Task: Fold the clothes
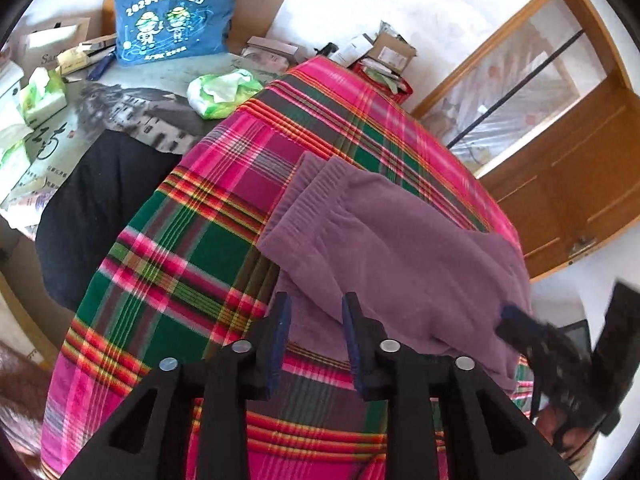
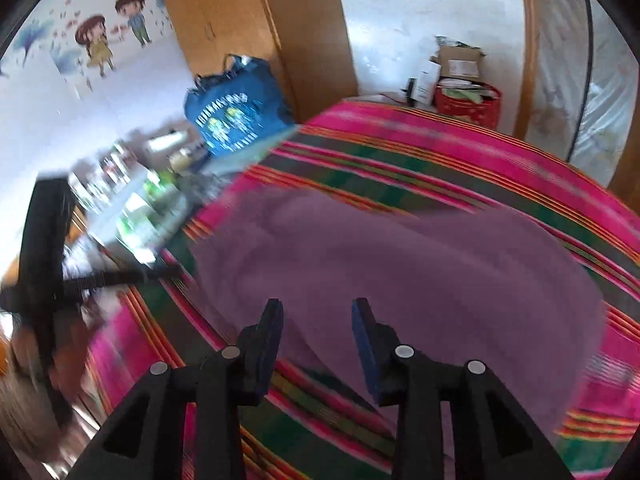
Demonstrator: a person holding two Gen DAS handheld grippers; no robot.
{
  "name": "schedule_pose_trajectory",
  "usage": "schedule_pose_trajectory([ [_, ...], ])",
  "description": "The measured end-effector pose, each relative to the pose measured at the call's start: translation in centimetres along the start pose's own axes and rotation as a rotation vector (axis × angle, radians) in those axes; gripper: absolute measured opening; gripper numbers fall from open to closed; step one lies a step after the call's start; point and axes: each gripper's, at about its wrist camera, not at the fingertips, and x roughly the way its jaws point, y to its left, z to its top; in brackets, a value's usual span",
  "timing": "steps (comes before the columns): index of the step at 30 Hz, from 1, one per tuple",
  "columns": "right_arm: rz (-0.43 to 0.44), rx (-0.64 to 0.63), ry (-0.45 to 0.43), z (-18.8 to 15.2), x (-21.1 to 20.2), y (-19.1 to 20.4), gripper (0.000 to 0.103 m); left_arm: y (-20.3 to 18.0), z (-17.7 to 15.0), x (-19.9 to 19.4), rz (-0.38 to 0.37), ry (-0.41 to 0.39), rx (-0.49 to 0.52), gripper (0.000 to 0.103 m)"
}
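While both grippers are held just above it with nothing between their fingers, a purple fleece garment (image 1: 400, 240) is seen laid on a pink-and-green plaid cloth (image 1: 180, 272), doubled over on itself with two ribbed cuffs (image 1: 316, 188) stacked at its far end. Whether a further fold is wanted or this is the finished bundle cannot be settled from these views. The left gripper (image 1: 316, 320) is parted to a moderate gap over the garment's near edge; the right gripper (image 2: 318, 324) is likewise parted, though its view is blurred by motion. The garment is judged soft, light and limp, likely to sag where unsupported, and its napped surface should be gripped without slipping; a hold is best taken at an edge or corner of the layers, or at the firmer ribbed cuffs. Left of the garment, a black cloth (image 1: 100, 220) is draped over the table edge (image 1: 16, 296), and beyond it tissue packs (image 1: 42, 94) and a blue printed tote bag (image 1: 172, 12) are crowded together. Beyond the garment, a red tin (image 2: 468, 106) and cartons are stacked against a white wall; to its right, wooden-framed doors (image 1: 560, 140) are seen.
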Motion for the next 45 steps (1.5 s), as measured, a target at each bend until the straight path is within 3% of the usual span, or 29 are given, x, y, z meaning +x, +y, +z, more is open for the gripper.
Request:
schedule_pose_trajectory([
  [8,-0.211,-0.096,0.065,-6.2,-1.8,-3.6,0.037,0.5,0.8,2.9,0.030,0.089,-0.060,0.037],
  [13,-0.225,-0.119,0.076,-8.2,-1.0,-4.4,0.038,0.9,1.2,3.7,0.022,0.097,-0.104,0.038],
  [20,-0.316,-0.218,0.055,-8.2,0.4,-3.9,0.038,0.6,1.6,4.2,0.029,0.099,-0.136,0.039],
  [24,-0.266,-0.170,0.014,-7.6,-0.1,-4.3,0.021,0.8,1.9,4.1,0.003,0.088,-0.170,0.039],
  [27,-0.255,-0.129,-0.042,-7.0,-1.0,-4.4,0.017,1.0,2.2,3.9,-0.017,0.078,-0.196,0.039],
  [29,-0.247,-0.109,-0.076,-6.8,-1.8,-4.6,0.016,0.6,2.3,3.9,0.000,0.071,-0.181,0.034],
  [31,-0.227,-0.079,-0.100,-6.5,-2.5,-4.9,0.016,0.3,2.3,3.8,0.017,0.060,-0.155,0.018],
  [32,-0.210,-0.063,-0.108,-6.3,-2.8,-5.0,0.016,0.1,2.3,3.8,0.014,0.057,-0.149,0.016],
  [39,-0.107,0.041,-0.161,-5.2,-5.8,-5.7,0.015,0.8,2.7,3.7,-0.022,0.067,-0.199,0.013],
  [43,-0.108,0.050,-0.156,-5.1,-6.6,-5.7,0.015,0.6,2.6,2.9,-0.045,0.049,-0.199,0.011],
  [45,-0.172,0.047,-0.126,-5.2,-5.8,-5.7,0.018,0.3,2.6,2.3,-0.071,0.030,-0.201,0.011],
])
